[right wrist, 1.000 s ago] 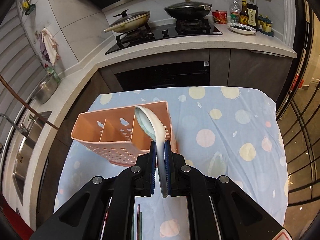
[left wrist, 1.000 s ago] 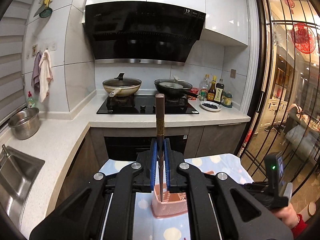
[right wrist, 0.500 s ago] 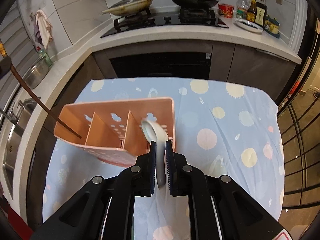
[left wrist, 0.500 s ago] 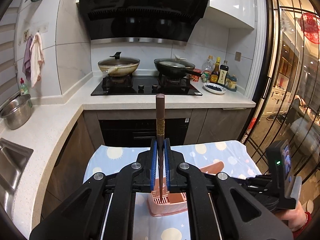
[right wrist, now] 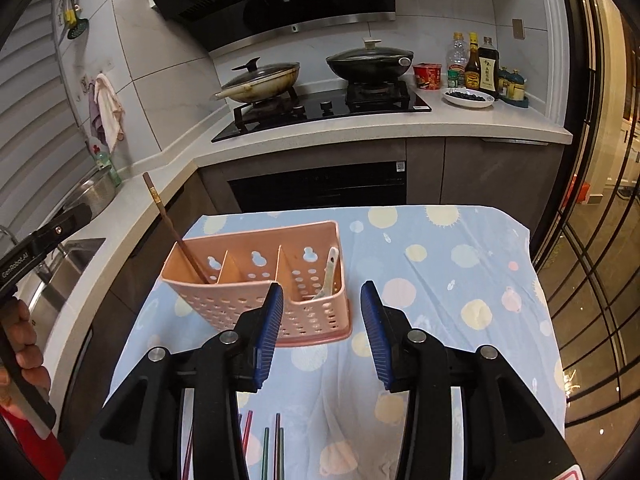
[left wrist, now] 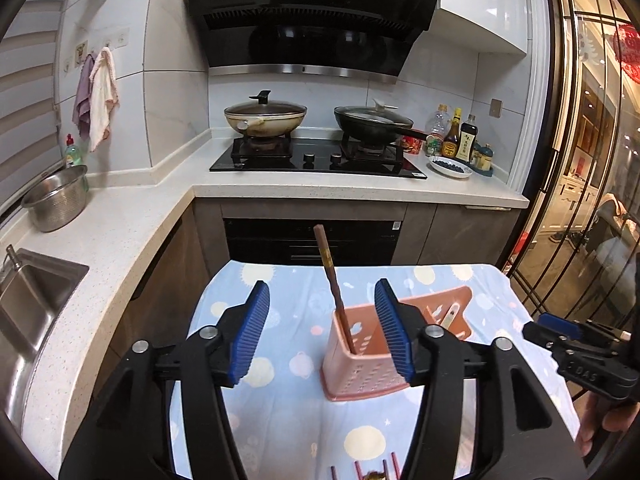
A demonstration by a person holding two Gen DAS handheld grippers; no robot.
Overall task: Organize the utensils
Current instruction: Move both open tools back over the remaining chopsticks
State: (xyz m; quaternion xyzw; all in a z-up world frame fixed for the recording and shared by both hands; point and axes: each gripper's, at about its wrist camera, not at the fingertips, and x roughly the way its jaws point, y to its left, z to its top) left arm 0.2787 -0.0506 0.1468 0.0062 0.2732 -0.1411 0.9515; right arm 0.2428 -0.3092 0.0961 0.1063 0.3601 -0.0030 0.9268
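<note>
A pink slotted utensil holder (left wrist: 360,372) (right wrist: 240,308) stands on the table's blue dotted cloth (right wrist: 440,280). A brown chopstick (left wrist: 330,280) (right wrist: 172,224) leans in its left end compartment. It stands free between the jaws of my left gripper (left wrist: 322,285), which are opening, with the pads off it. A white spoon (right wrist: 330,272) rests in the right compartment. Just behind it, my right gripper (right wrist: 321,285) is opening too, with nothing between its pads.
Several coloured chopsticks (right wrist: 272,444) (left wrist: 384,468) lie on the cloth near the front edge. Behind the table runs an L-shaped counter (left wrist: 120,232) with a hob, two lidded pans (left wrist: 264,118), bottles, a steel bowl (left wrist: 56,200) and a sink (left wrist: 28,304). Glass doors (right wrist: 600,240) stand at right.
Both grippers have let go: the chopstick now stands in the holder's left compartment and the spoon sits in the right one. The left gripper sank; the right one drew back.
</note>
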